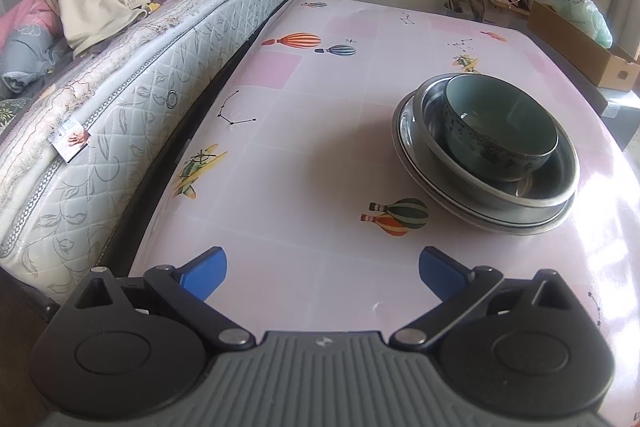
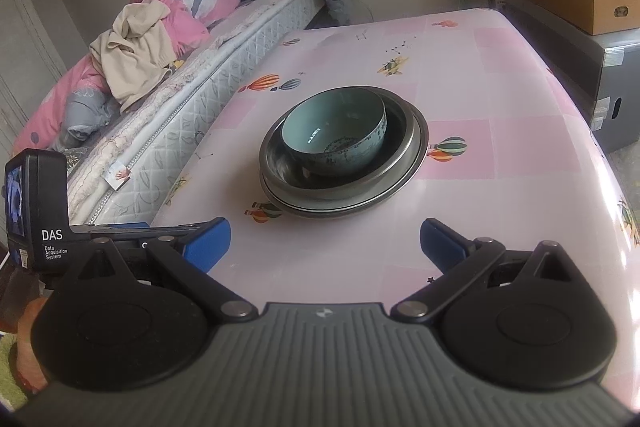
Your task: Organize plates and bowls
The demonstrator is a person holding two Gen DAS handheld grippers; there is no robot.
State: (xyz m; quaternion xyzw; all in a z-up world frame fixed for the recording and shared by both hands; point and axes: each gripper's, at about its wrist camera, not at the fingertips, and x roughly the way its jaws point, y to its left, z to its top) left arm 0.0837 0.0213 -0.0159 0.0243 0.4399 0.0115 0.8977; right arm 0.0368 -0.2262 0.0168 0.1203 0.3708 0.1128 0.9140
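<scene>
Hovering w/ both grippers, left gripper & right gripper, jaws wide open, empty; teal bowl nested in metal bowl on plate, desk mid-frame—looks stacked; next prob. retreat.

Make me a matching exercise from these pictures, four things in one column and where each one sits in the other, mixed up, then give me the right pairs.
Things:
1. teal bowl
2. metal bowl
3. metal plate
4. cardboard box

Places:
A. at the bottom of the stack, on the pink tablecloth
B. off the table, on a dark cabinet
C. nested inside the metal bowl
D. directly on the metal plate

Pairs: 1-C, 2-D, 3-A, 4-B
</scene>
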